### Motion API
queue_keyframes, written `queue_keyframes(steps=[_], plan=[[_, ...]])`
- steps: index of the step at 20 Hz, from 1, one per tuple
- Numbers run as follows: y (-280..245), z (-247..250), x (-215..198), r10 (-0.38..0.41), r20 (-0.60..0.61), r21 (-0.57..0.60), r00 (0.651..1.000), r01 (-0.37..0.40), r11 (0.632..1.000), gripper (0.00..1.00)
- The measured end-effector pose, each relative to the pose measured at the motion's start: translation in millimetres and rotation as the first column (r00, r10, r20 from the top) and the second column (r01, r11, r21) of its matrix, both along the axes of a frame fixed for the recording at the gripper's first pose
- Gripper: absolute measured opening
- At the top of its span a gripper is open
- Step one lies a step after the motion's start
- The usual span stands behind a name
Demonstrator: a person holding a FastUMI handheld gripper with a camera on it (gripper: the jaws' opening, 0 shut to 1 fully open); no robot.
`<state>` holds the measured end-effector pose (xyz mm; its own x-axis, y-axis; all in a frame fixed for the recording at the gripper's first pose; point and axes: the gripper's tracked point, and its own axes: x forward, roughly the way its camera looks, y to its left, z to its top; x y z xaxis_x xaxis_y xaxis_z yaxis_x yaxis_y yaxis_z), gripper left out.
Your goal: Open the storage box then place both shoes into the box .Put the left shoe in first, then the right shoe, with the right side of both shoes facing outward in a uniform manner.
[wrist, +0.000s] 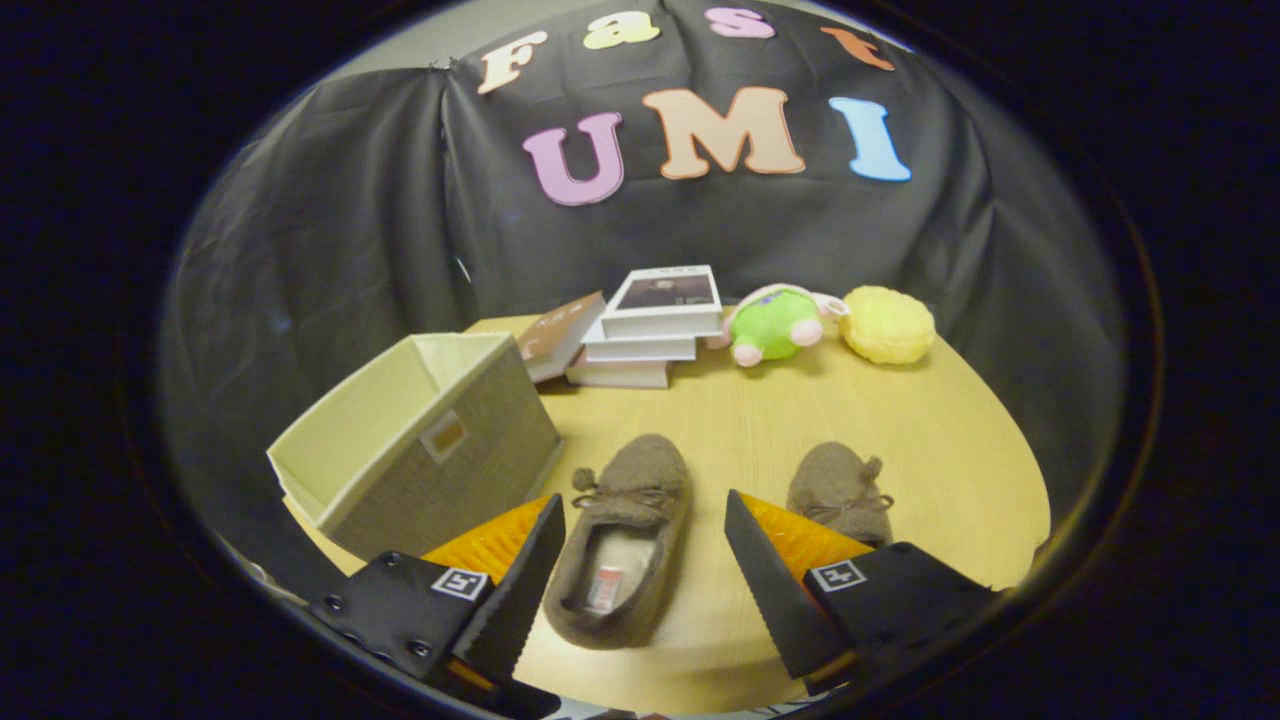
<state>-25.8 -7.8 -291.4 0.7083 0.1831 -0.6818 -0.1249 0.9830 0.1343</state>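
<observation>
No legible writing shows on the slippers or the storage box (415, 445), whose front carries a small label holder too blurred to read. At the far side of the round table (930, 470) lie 4 books (640, 330), a green plush toy (775, 325) and a yellow plush (888, 325). The open, beige fabric box stands left of the fingers. The gripper (645, 560) is spread wide, gripping nothing; 1 brown slipper (620, 545) lies between its fingers, another (838, 492) is partly hidden behind the right finger.

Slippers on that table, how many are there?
2. One slipper lies between the open gripper fingers, beside the storage box; the other slipper sits just beyond one finger, partly hidden.
</observation>
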Motion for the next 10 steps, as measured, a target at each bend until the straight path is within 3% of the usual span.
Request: queue_keyframes(steps=[3,10], plan=[[0,-26,-4,-0.004,-0.072,0.003,0.997,0.005,1.0,1.0],[-2,-75,-15,-0.015,-0.23,-0.05,0.973,0.003,0.999,0.6]])
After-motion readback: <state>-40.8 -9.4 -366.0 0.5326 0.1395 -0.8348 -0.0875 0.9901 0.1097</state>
